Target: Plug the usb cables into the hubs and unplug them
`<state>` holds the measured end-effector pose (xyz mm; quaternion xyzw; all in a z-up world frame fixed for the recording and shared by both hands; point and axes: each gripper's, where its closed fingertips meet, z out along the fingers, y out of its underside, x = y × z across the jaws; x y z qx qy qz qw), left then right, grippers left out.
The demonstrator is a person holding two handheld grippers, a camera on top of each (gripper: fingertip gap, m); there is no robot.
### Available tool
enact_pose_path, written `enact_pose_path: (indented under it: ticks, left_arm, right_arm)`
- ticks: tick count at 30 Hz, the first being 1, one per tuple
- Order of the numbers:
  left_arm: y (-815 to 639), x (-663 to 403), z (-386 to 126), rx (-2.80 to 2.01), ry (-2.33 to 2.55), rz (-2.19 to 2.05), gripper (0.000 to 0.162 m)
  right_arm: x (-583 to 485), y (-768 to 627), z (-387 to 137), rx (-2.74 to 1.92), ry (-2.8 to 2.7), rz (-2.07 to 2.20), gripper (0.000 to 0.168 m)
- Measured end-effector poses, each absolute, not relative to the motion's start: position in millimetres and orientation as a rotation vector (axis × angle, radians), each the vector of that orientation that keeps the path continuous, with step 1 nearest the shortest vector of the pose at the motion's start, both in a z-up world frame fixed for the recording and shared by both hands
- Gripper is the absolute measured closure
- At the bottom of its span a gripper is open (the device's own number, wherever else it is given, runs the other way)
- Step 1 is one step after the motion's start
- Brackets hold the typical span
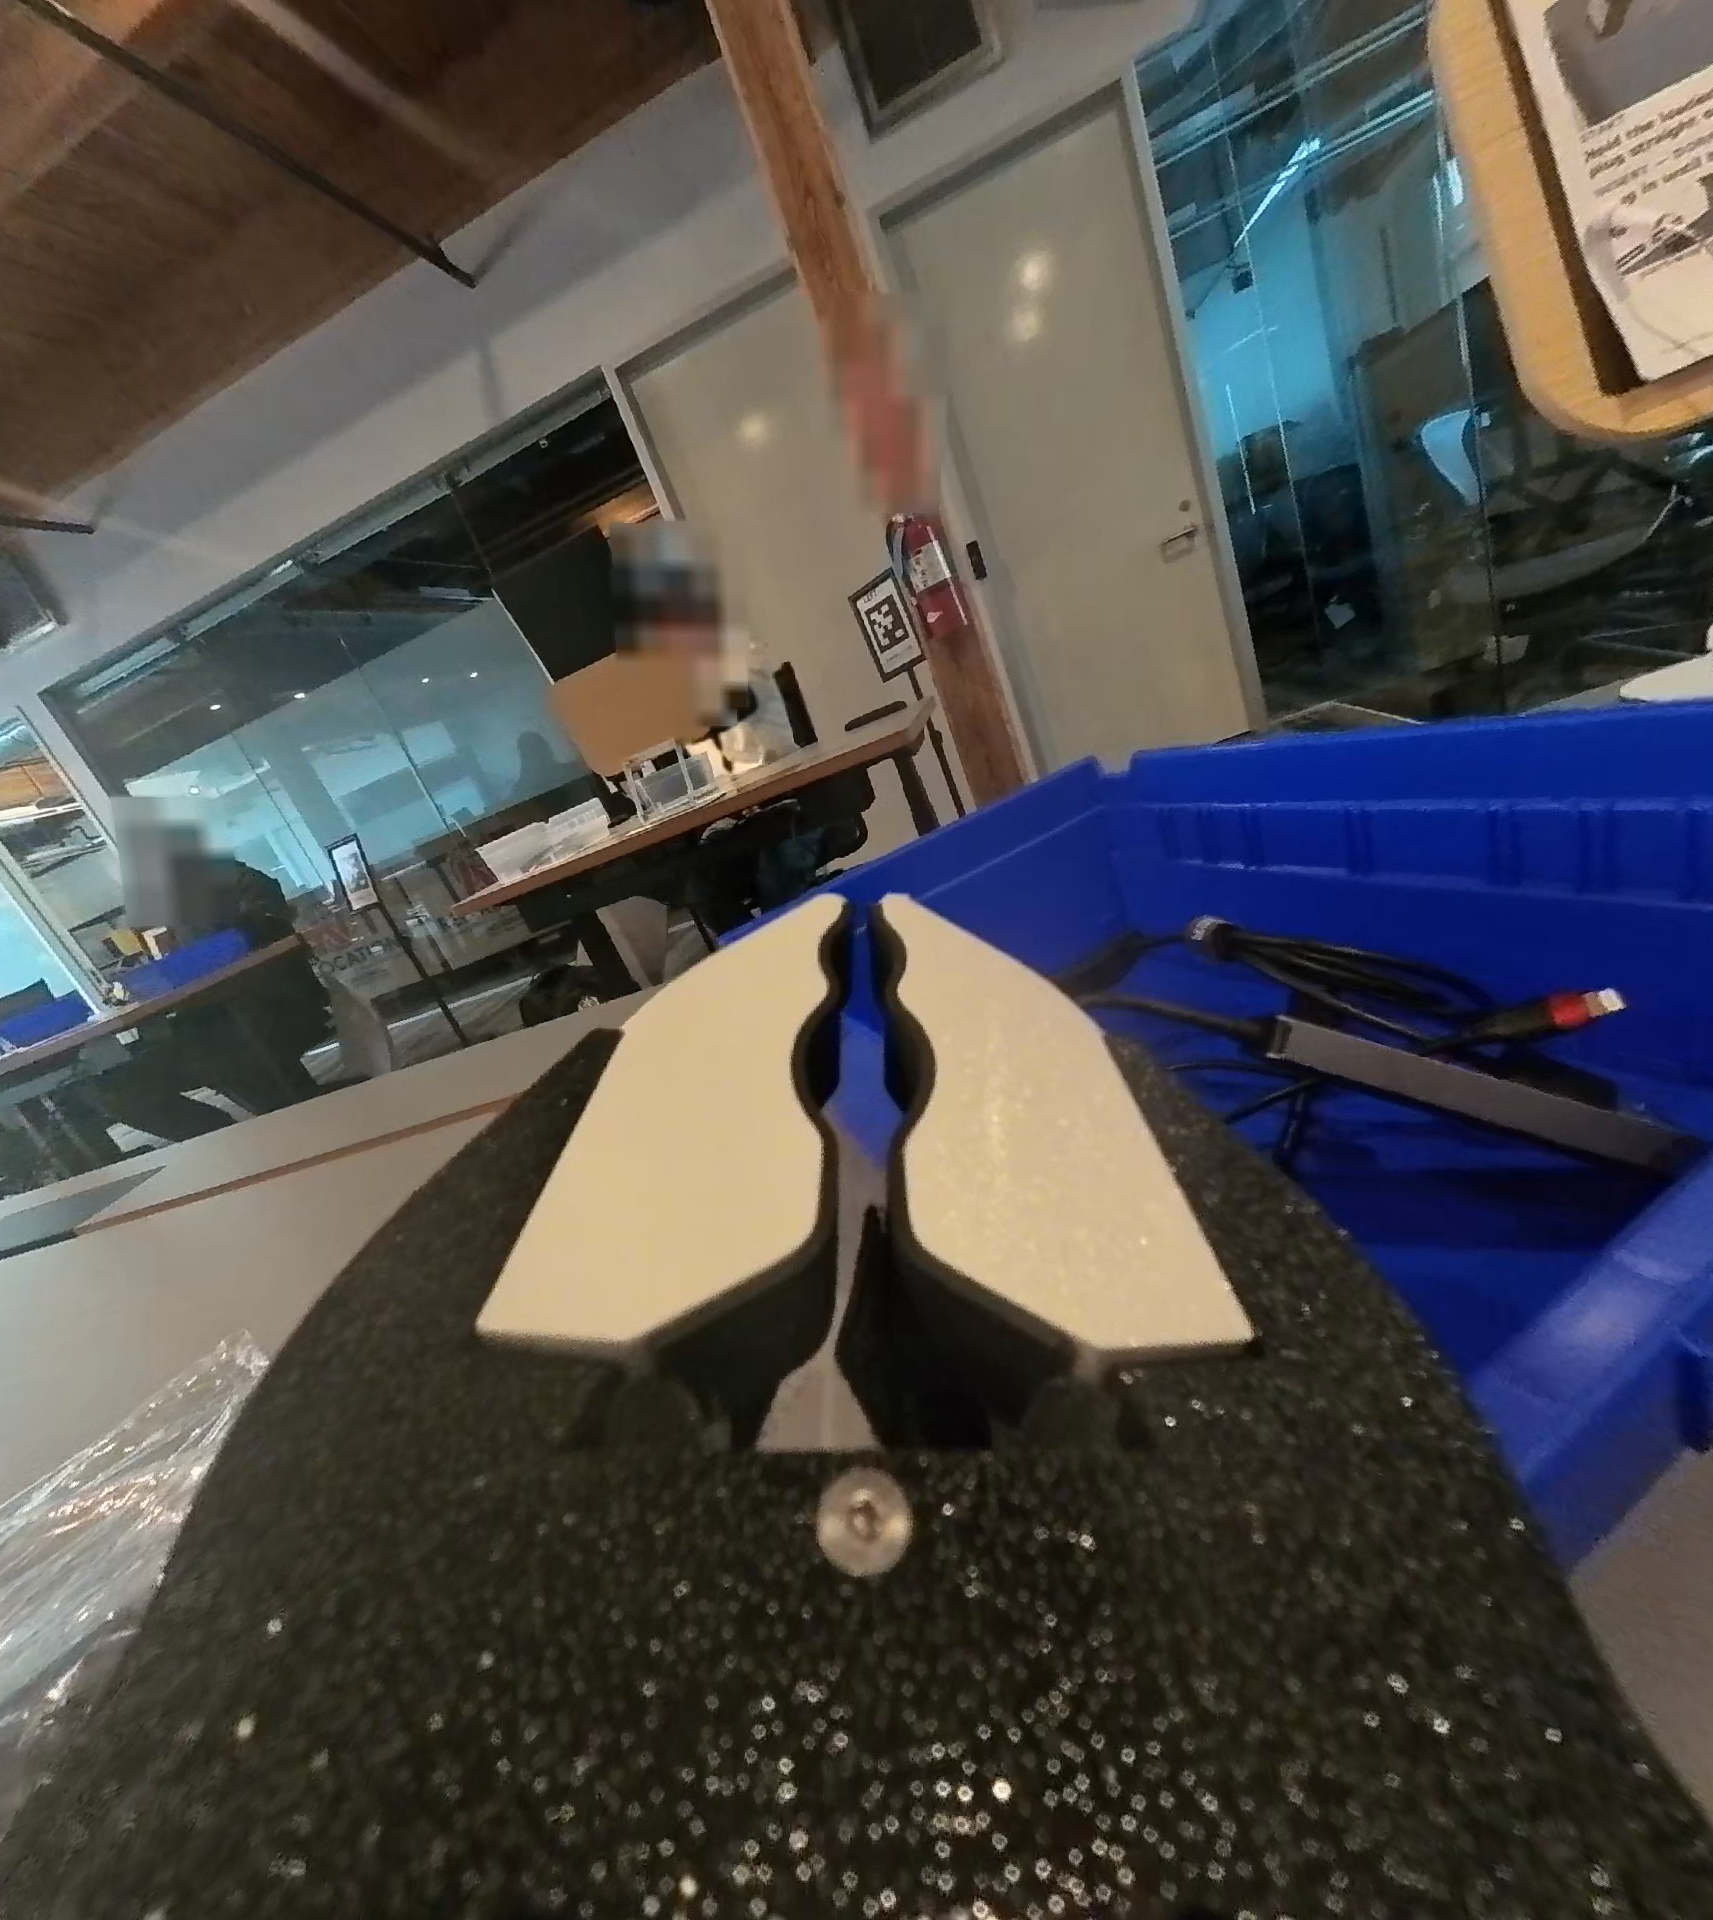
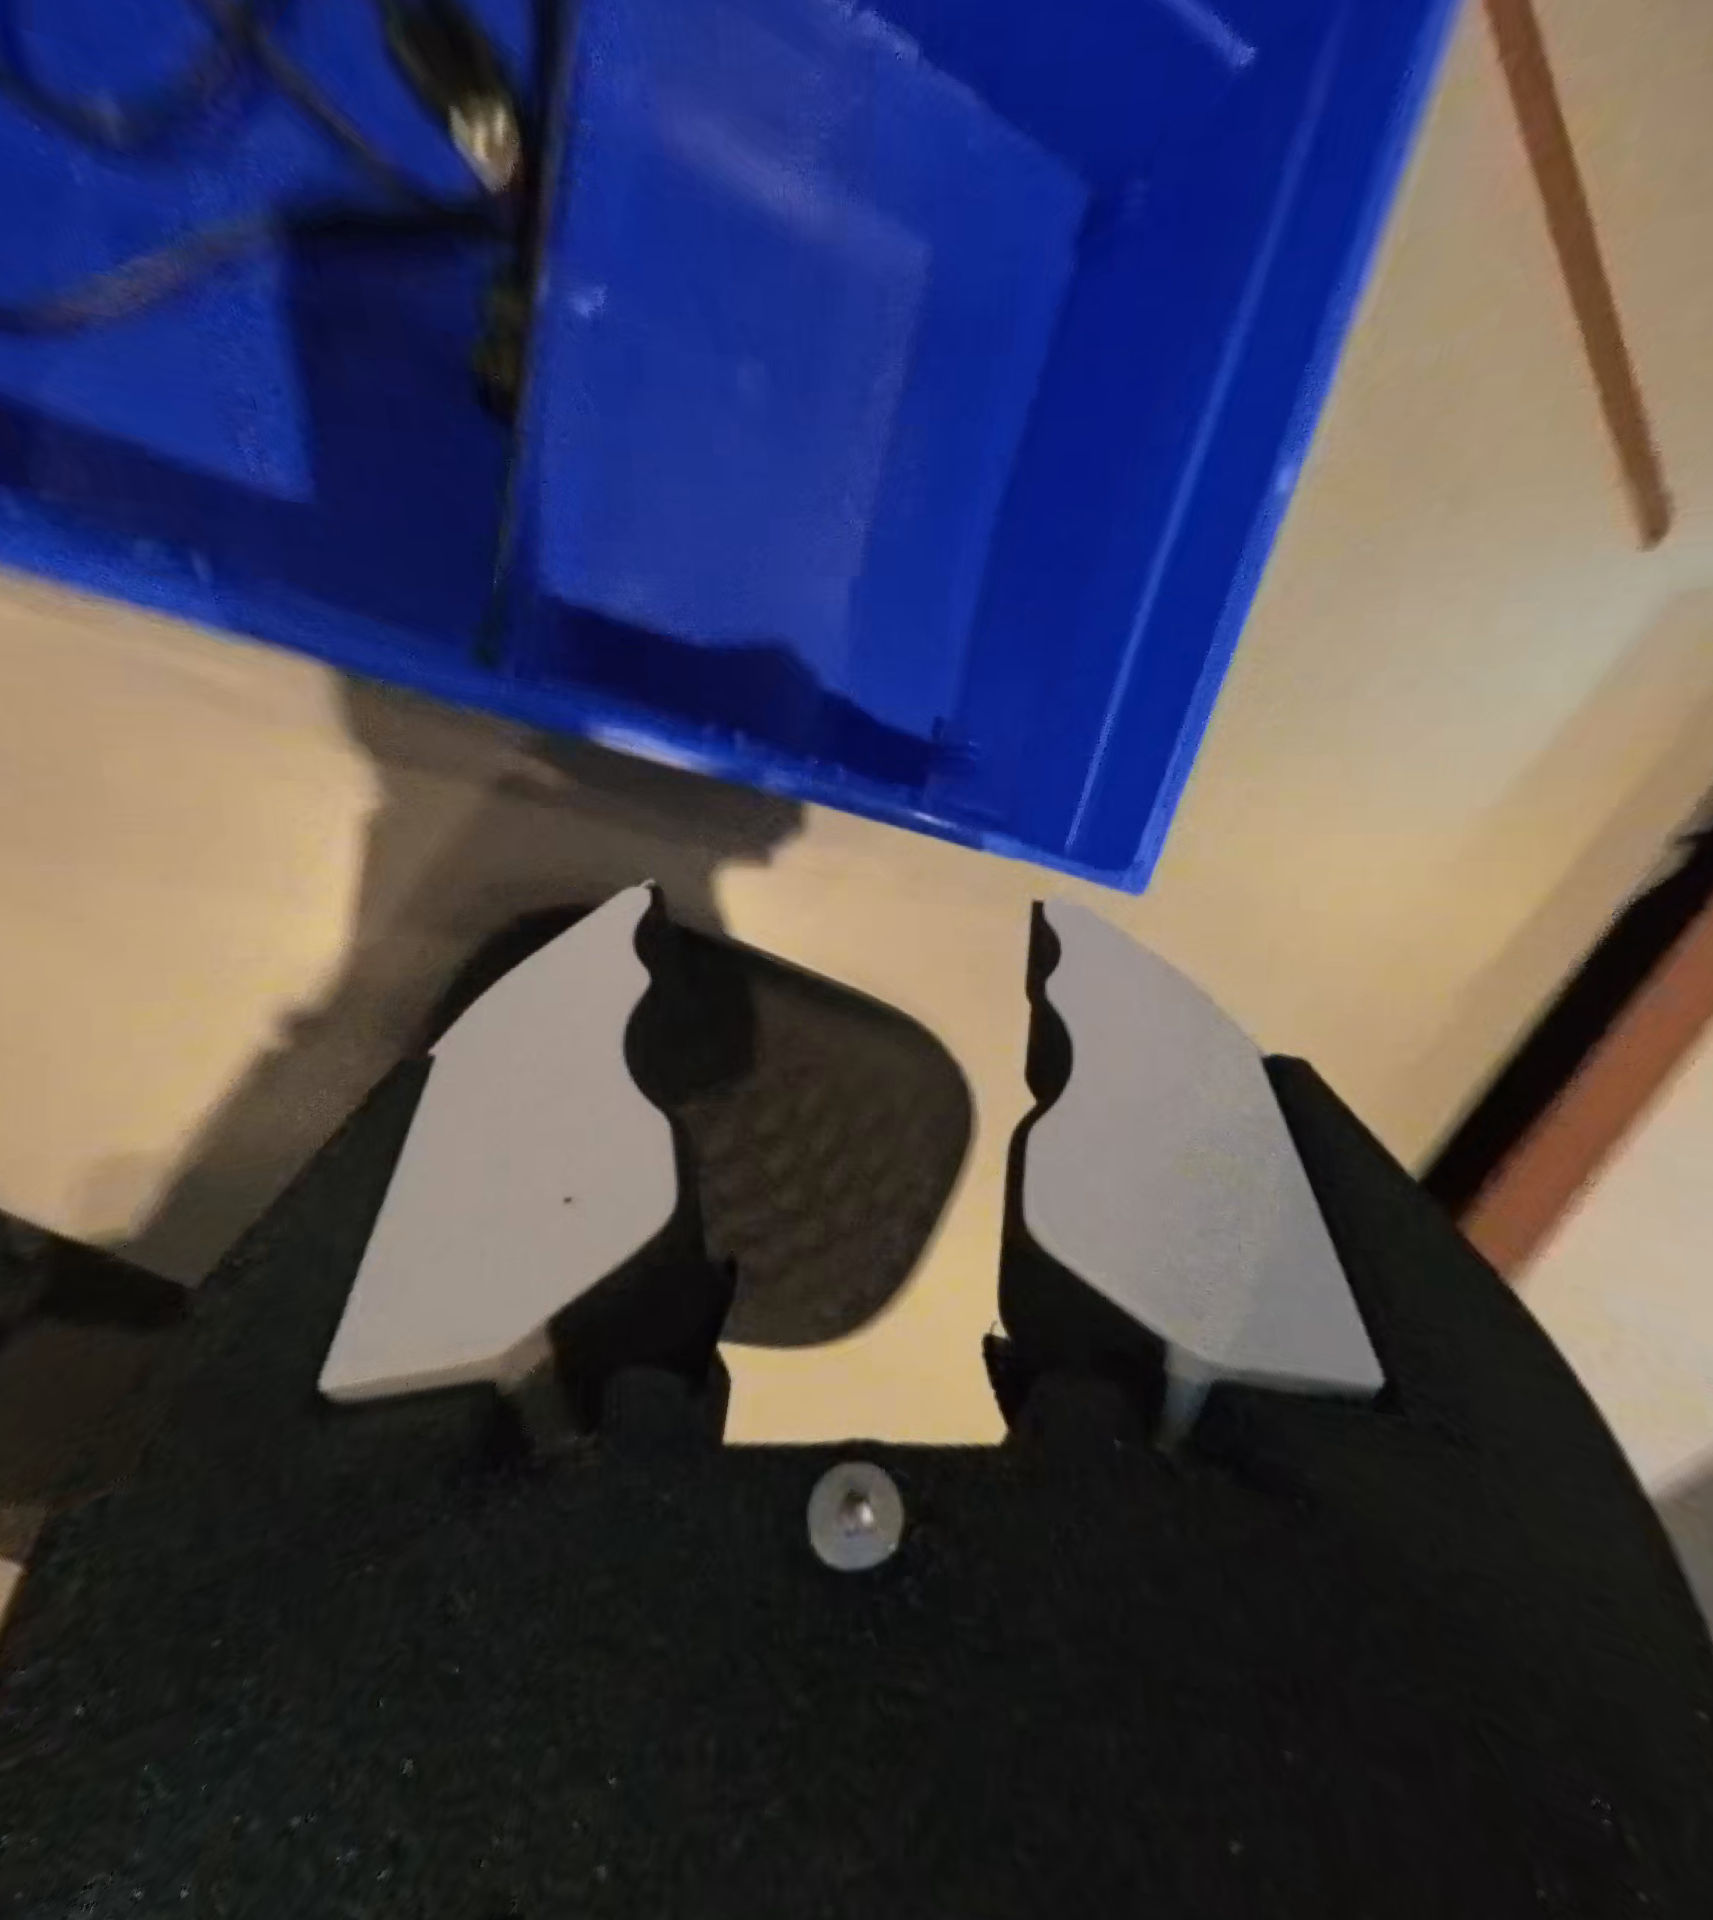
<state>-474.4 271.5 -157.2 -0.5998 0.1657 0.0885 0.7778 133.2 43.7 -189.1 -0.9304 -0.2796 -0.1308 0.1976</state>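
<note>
Hub: your slim grey USB hub (image 1: pixel 1475 1091) in the blue bin (image 1: pixel 1662 1299) looks light, rigid; grip its long sides.
Cable: red-collared plug (image 1: pixel 1548 1006) looks small; pinch the collar.
Left gripper (image 1: pixel 862 920): jaws nearly closed, empty.
Right gripper (image 2: pixel 841 899): jaws wide, empty.

Lying inside the blue bin (image 1: pixel 1454 831): a slim grey hub (image 1: pixel 1454 1091), flat on the floor and angled toward the near wall; a cable with a red collar and silver plug (image 1: pixel 1558 1006), resting across the hub's far end, unplugged; black cables (image 1: pixel 1278 951) tangled behind and beside it.
</note>
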Motion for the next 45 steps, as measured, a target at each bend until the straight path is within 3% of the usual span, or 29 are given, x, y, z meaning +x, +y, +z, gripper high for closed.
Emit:
enact_pose_path:
  ticks: [4,6,11,31,45]
  left_arm:
    - [269.4,-469.1,-155.6,-1.282,0.382,0.202,0.161]
    - [269.0,-467.6,-155.8,-1.279,0.393,0.209,0.161]
    - [268.6,-468.3,-154.7,-1.274,0.390,0.209,0.161]
    - [269.6,-467.7,-156.4,-1.277,0.403,0.225,0.161]
    - [270.0,-467.0,-155.8,-1.267,0.417,0.257,0.162]
  right_arm:
    - [130.4,52.2,-181.2,-2.612,-0.216,0.103,0.097]
    - [140.1,56.5,-188.0,-2.616,0.022,0.215,0.091]
    - [137.0,63.4,-204.7,-2.605,0.333,0.455,0.092]
    - [215.0,153.7,-220.5,-2.811,0.052,-0.196,0.152]
    - [334.6,243.0,-218.3,-2.847,-0.086,-0.483,0.156]
